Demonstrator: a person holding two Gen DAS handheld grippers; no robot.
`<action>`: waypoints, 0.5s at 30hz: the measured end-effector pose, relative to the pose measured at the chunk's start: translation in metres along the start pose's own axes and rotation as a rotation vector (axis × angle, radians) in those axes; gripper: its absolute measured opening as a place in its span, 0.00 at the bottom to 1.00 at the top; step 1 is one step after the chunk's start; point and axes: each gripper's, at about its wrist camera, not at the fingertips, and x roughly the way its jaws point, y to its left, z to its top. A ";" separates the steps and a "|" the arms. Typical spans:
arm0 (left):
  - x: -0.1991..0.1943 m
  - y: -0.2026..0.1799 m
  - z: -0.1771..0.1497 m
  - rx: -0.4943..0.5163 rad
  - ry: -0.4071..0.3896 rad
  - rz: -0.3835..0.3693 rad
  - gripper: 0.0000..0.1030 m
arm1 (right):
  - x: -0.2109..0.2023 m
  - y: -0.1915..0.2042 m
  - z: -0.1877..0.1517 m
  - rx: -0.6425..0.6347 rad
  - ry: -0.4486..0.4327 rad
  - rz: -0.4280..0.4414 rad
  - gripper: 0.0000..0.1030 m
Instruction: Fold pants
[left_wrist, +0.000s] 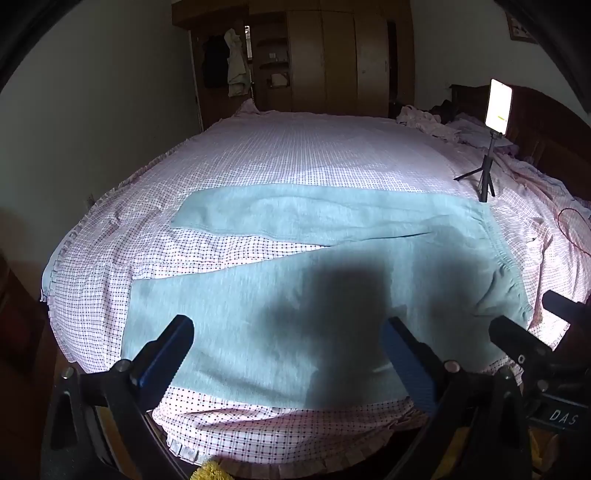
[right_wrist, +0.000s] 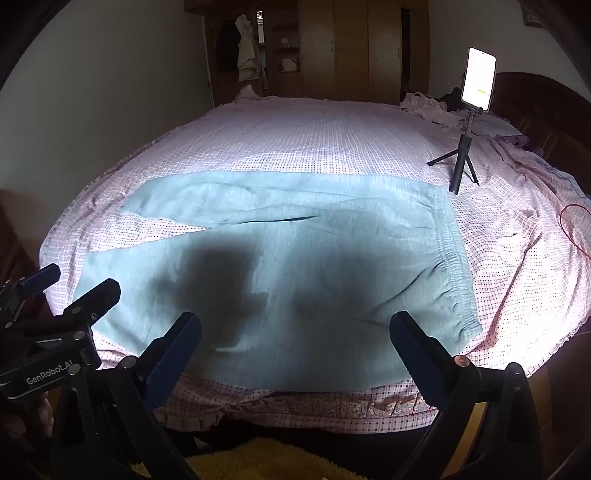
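Note:
Light blue pants (left_wrist: 295, 280) lie flat on the bed, waistband (left_wrist: 506, 266) to the right, both legs running left and spread apart. They also show in the right wrist view (right_wrist: 295, 266), with the waistband (right_wrist: 454, 269) at the right. My left gripper (left_wrist: 288, 332) is open and empty above the near leg by the bed's front edge. My right gripper (right_wrist: 295, 328) is open and empty above the seat area. The right gripper's fingers (left_wrist: 517, 339) show at the left view's right edge; the left gripper (right_wrist: 74, 295) shows at the right view's left edge.
The bed has a pink checked sheet (left_wrist: 295, 147) with a ruffled edge (right_wrist: 295, 406). A lit phone on a small tripod (right_wrist: 465, 147) stands on the bed at the back right. Crumpled bedding (left_wrist: 436, 125) lies by the headboard. A wardrobe (left_wrist: 332, 55) stands behind.

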 end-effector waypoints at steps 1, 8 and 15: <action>0.000 0.000 0.000 -0.002 0.000 0.000 1.00 | 0.000 0.000 0.000 0.001 0.001 0.000 0.96; -0.001 0.003 -0.001 -0.010 -0.001 0.000 1.00 | 0.001 -0.002 -0.002 0.008 0.000 0.000 0.96; 0.001 0.007 -0.002 -0.030 0.011 0.000 1.00 | 0.003 -0.006 -0.004 0.022 0.003 0.001 0.96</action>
